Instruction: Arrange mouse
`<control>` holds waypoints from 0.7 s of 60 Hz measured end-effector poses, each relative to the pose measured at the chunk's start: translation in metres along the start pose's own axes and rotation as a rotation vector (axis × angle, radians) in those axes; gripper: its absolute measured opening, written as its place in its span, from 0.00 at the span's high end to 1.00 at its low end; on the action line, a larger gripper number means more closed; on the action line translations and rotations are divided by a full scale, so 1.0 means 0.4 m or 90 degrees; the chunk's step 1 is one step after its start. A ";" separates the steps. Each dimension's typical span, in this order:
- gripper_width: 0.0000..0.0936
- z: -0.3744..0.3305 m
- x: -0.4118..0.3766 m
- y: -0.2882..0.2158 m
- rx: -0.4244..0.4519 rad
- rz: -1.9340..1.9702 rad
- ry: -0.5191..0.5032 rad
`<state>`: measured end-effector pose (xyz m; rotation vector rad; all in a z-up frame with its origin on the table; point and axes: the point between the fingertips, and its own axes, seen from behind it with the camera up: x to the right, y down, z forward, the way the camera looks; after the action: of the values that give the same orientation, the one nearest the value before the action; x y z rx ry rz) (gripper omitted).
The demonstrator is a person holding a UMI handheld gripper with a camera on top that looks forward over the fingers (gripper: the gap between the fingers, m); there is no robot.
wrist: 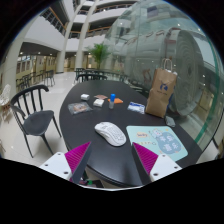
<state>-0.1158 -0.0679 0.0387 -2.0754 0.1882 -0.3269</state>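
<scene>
From the gripper view, the only camera I had, the gripper (112, 158) hung above the near edge of a dark round table (85, 125) in a bright atrium. Its two fingers were spread wide and pinching nothing, the magenta pads (76, 155) facing each other across an empty gap.

The white mouse (110, 133) lay on the bare tabletop just ahead of the fingers and roughly centred between their lines, resting on its own. It sat just beside a pale teal mouse pad (160, 141), to the pad's left and not on it.

I judged the arranging as not yet begun in any way that showed. The mouse was ungrasped and off the pad, so the approach, the grip and the placing, presumably onto the pad, all seemed left to do.

By my count there was one mouse and one mouse pad. One brown paper bag (160, 93) stood upright toward the table's far right. Beyond the mouse lay several small flat items, among them a dark one (79, 107), a blue one (136, 106) and one or two pale ones between them; I could not tell what they were. One black chair (33, 115) stood close at the table's left, with more tables and chairs and a potted plant (99, 55) well beyond.
</scene>
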 end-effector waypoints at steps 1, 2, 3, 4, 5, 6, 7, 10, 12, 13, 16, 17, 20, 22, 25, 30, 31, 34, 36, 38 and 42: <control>0.10 0.011 0.010 0.004 -0.005 0.010 0.000; 0.10 0.021 0.020 0.008 -0.008 0.021 0.000; 0.10 0.030 0.027 0.010 -0.010 0.033 -0.003; 0.10 0.041 0.032 0.012 -0.011 0.044 -0.007; 0.10 0.026 0.032 0.014 -0.013 0.052 -0.009; 0.10 0.041 0.026 0.017 -0.015 0.057 -0.013; 0.10 0.068 0.046 0.018 -0.018 0.059 -0.022; 0.10 0.098 0.063 0.020 -0.025 0.057 -0.028; 0.10 0.120 0.074 0.018 -0.028 0.049 -0.028; 0.11 0.131 0.078 0.016 -0.030 0.045 -0.029; 0.10 0.150 0.074 0.013 -0.036 0.033 -0.037; 0.10 0.166 0.075 0.010 -0.037 0.032 -0.039; 0.10 0.196 0.076 0.005 -0.043 0.030 -0.048; 0.10 0.214 0.074 0.005 -0.049 0.030 -0.055; 0.10 0.238 0.069 0.004 -0.059 0.027 -0.065; 0.10 0.280 0.063 -0.014 -0.063 0.030 -0.080; 0.10 0.286 0.062 -0.016 -0.064 0.030 -0.080; 0.10 0.312 0.062 -0.028 -0.066 0.027 -0.081; 0.10 0.332 0.060 -0.035 -0.069 0.026 -0.083; 0.10 0.354 0.057 -0.040 -0.077 0.028 -0.085; 0.11 0.397 0.055 -0.056 -0.085 0.035 -0.079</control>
<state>-0.0463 0.0683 -0.0140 -2.2108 0.1962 -0.1541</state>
